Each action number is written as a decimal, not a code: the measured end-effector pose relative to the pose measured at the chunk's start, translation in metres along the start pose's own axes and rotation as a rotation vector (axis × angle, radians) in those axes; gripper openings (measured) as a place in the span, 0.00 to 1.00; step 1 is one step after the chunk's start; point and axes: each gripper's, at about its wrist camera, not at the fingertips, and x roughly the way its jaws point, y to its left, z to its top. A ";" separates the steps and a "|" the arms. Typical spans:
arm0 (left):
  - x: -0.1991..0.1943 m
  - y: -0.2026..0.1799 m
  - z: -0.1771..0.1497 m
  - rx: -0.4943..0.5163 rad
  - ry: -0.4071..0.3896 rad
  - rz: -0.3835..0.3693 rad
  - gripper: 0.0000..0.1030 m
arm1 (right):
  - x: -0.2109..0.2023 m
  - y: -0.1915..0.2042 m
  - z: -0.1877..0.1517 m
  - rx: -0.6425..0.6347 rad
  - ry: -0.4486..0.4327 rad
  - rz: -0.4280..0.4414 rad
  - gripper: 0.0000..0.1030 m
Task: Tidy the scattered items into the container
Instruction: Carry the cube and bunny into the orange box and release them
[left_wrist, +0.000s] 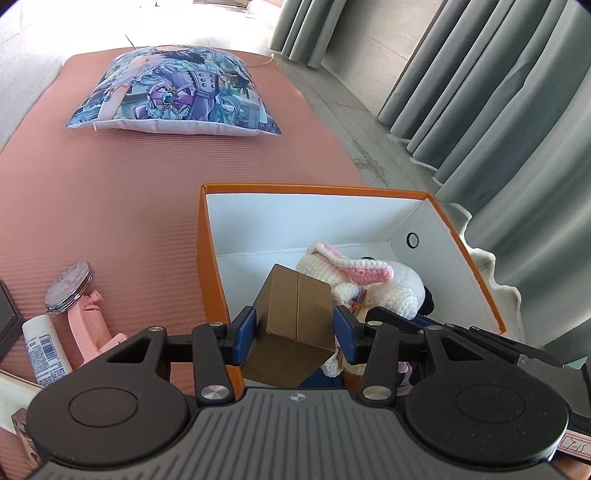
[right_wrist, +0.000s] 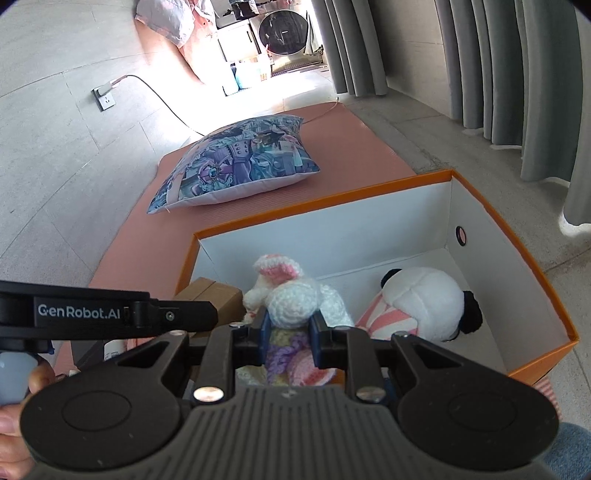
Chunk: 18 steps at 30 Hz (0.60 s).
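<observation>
The left gripper (left_wrist: 295, 328) pinches a small brown cardboard box (left_wrist: 295, 325) between its blue pads, tilted on a corner, over the near left corner of the orange box (left_wrist: 210, 258) with white inner walls. The right gripper (right_wrist: 288, 332) pinches a crocheted white and pink rabbit (right_wrist: 291, 291) by its body, above the near part of the same orange box. A panda plush (right_wrist: 428, 299) lies on the floor of the orange box, to the right of the rabbit. The orange box sits at the right edge of a pink mat (left_wrist: 129, 192). On the mat to the near left lie a round compact mirror (left_wrist: 68, 288), a white tube (left_wrist: 44, 347) and a pink plastic item (left_wrist: 92, 325), close together. A printed cushion (left_wrist: 173, 92) lies far on the mat.
</observation>
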 end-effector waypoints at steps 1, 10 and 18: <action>0.002 -0.001 -0.001 0.004 0.004 0.005 0.51 | 0.002 -0.001 -0.001 0.004 0.006 0.003 0.23; 0.010 0.000 -0.005 0.006 0.028 0.029 0.51 | 0.008 -0.007 -0.005 0.036 0.003 0.019 0.23; 0.008 -0.002 -0.004 0.006 0.033 0.027 0.51 | 0.008 -0.007 -0.006 0.039 -0.001 0.012 0.27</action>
